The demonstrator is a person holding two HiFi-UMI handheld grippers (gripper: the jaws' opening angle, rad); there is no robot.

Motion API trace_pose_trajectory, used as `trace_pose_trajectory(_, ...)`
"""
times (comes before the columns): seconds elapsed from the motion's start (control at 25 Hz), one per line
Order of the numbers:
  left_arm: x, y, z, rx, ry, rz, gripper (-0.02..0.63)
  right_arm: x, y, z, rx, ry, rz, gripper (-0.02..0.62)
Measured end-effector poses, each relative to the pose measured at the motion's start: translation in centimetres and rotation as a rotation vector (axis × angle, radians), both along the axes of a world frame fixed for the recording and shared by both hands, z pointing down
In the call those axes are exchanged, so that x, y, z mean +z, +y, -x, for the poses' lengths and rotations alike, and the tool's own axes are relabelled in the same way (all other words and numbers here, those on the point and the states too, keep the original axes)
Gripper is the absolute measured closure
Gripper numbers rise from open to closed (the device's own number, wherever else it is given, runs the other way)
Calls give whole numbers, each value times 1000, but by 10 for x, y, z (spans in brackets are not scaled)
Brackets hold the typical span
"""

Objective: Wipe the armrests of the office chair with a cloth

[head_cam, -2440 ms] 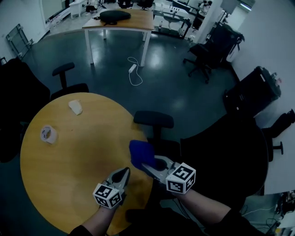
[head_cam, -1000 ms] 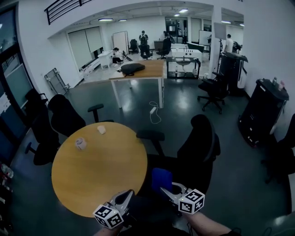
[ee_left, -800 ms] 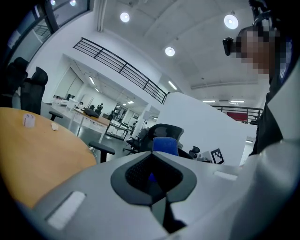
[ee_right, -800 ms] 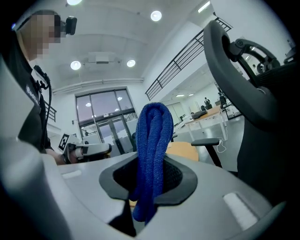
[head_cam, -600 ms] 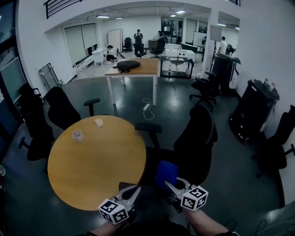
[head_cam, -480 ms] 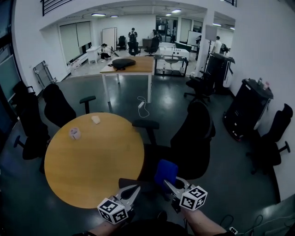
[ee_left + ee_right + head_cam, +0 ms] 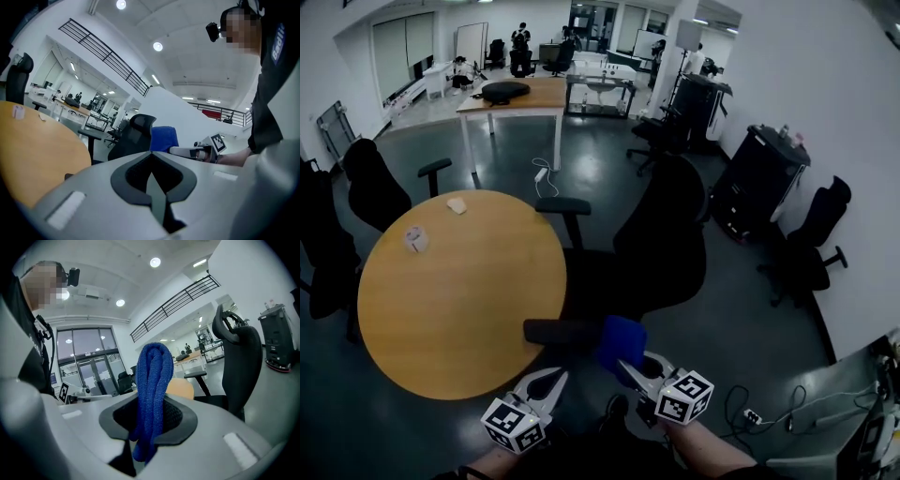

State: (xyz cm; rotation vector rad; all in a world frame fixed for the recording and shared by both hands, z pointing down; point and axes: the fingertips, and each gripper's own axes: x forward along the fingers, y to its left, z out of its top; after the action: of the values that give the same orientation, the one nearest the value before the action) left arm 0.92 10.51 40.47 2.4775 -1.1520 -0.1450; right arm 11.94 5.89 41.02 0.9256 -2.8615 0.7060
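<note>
My right tongs (image 7: 625, 366) are clamped on the cloth (image 7: 622, 341), just beside the near armrest (image 7: 555, 331). My left tongs (image 7: 551, 375) are pressed together, holding nothing.

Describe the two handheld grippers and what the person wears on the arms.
The left gripper and right gripper both have light grey jaws tapering to a point, with dark inner pads. Each carries a white cube printed with black square markers. The forearms are bare, and the person wears a dark top.
</note>
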Motion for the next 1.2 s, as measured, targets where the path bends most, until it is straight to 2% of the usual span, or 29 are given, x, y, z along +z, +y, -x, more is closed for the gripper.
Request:
trace_pose_trajectory(0.16,-4,14,-5,21,-2,8,594,-11,20,2,-20,0,-15,503)
trace_pose_trajectory(0.36,-22,19,-28,23,-19,-27,594,-19,30,-4,-57,-15,-41,503)
trace_pose_trajectory(0.48,-34,16,-51,7,-18,-36,594,-28,30,-18,-49,-28,-55,502)
trace_pose_trajectory(0.64,-54,5,-78,-30,-21,-51,594,-47,30,-53,-28,-23,-124,502)
trace_pose_trajectory(0.8,-63,0,-107,-31,-34,-51,594,-54,29,-85,-16,-36,-154,502)
trace_pose_trajectory(1.0,-57,12,-142,19,-63,-55,593,-49,35,-99,-26,-39,-168,502)
trace_pose_trajectory(1.08,-59,15,-148,25,-90,-66,593,-48,36,-102,-30,-34,-181,502)
trace_pose_trajectory(1.2,-57,16,-148,11,-90,-62,594,-46,42,-102,-42,-38,-181,502)
